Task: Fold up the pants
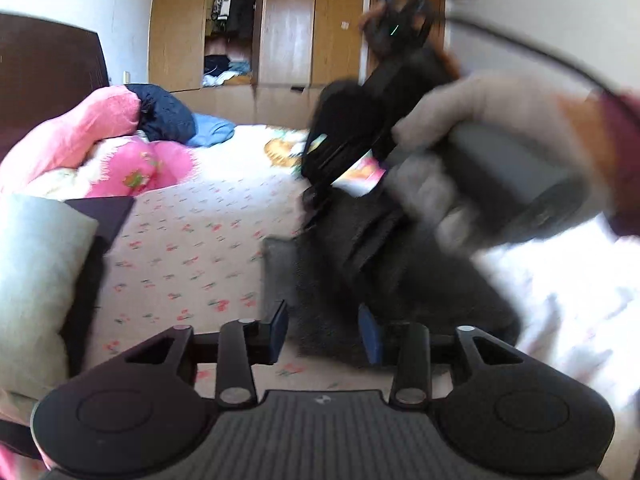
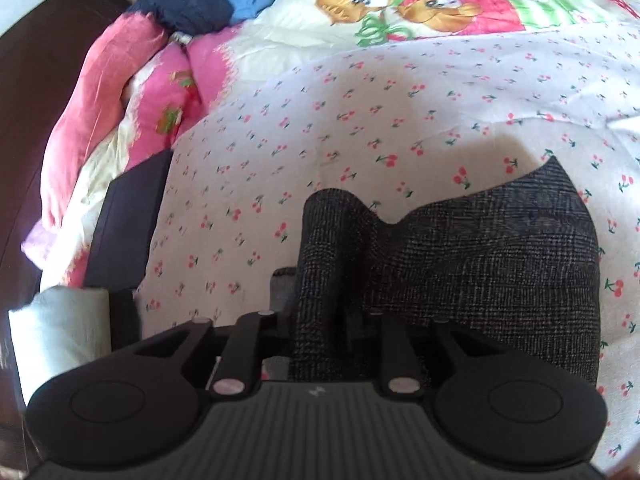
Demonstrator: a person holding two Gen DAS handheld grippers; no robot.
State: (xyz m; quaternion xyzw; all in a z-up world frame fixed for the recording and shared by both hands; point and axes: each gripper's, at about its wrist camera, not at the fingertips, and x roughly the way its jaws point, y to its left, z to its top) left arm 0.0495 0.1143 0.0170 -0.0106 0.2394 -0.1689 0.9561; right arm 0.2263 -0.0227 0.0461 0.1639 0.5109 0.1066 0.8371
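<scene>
Dark grey checked pants (image 2: 480,260) lie folded on a cherry-print bed sheet (image 2: 320,120). My right gripper (image 2: 320,328) is shut on a raised fold of the pants, which rises between its fingers. In the left wrist view the pants (image 1: 400,292) are blurred, and the right gripper (image 1: 320,196), held in a gloved hand, points down onto them. My left gripper (image 1: 324,332) is open with blue pads (image 1: 280,324), low over the near edge of the pants and holding nothing.
Pink bedding (image 2: 120,120) and dark blue and light blue clothes (image 2: 192,12) lie at the head of the bed. A dark box (image 2: 128,220) and a white folded cloth (image 2: 60,332) sit at the left. A wooden wardrobe (image 1: 288,20) stands beyond the bed.
</scene>
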